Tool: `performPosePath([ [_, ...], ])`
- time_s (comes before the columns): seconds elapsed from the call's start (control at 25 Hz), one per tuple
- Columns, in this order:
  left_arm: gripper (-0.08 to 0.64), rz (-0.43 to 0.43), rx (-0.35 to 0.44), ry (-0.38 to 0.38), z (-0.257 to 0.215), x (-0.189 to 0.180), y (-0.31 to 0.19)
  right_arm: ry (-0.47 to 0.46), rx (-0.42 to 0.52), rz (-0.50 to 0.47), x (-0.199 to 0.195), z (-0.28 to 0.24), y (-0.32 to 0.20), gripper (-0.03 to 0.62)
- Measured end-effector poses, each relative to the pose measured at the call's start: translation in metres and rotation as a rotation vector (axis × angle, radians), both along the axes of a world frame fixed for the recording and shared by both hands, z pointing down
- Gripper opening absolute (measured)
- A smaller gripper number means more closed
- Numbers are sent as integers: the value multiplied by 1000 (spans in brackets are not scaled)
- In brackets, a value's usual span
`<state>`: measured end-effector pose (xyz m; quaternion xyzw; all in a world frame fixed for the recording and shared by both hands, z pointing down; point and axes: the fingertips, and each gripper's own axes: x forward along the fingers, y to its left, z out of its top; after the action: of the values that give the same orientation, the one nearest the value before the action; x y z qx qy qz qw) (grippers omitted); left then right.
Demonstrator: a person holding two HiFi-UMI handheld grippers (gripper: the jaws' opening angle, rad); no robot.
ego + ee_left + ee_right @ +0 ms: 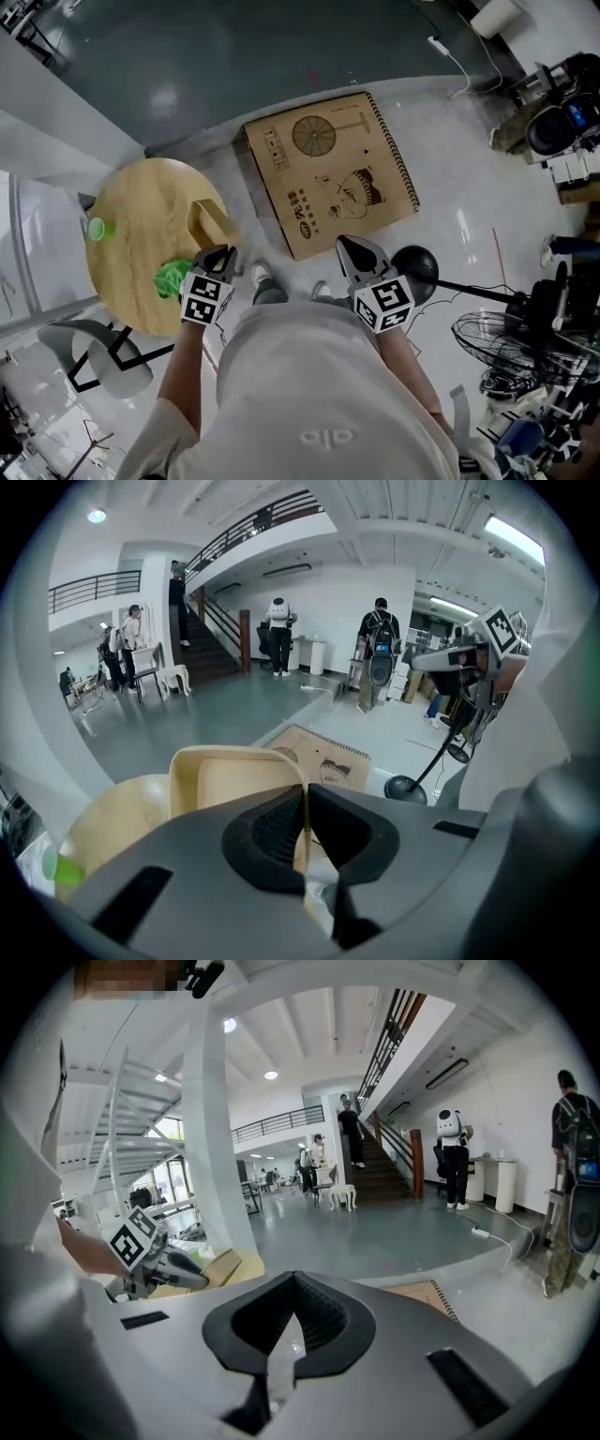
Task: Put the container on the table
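Both of the person's forearms stretch forward and down from the waist, a gripper in each hand. The left gripper (217,259) reaches over the right edge of the round wooden table (131,202), its jaws pinched tight on the thin side wall of the container (211,221). The right gripper (356,251) hangs level with it off to the right, above the floor by the near edge of the flat cardboard box (328,173). Its jaws are pressed together with nothing between them.

The container is a pale beige rectangular tub, open-topped, with rounded corners and a thin rim. It sits tilted over the table's right side, and I can't tell whether its base touches the wood. Just on its near side lies a crumpled green bundle (172,277), and a small green cup (97,228) stands at the table's left edge.
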<state>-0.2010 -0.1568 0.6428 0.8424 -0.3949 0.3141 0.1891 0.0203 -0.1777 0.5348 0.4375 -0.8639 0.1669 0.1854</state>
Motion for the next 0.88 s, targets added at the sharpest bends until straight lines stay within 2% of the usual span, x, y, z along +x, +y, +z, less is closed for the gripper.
performPosePath([
  [0.28, 29, 85, -113, -19, 49, -14, -7, 11, -46, 105, -3, 16, -3, 25],
  [0.6, 29, 145, -217, -92, 103, -28, -4, 33, -89, 188, -2, 31, 7, 26],
  [0.88, 34, 228, -271, -135, 130, -21, 7, 50, -109, 237, 4, 36, 15, 26],
])
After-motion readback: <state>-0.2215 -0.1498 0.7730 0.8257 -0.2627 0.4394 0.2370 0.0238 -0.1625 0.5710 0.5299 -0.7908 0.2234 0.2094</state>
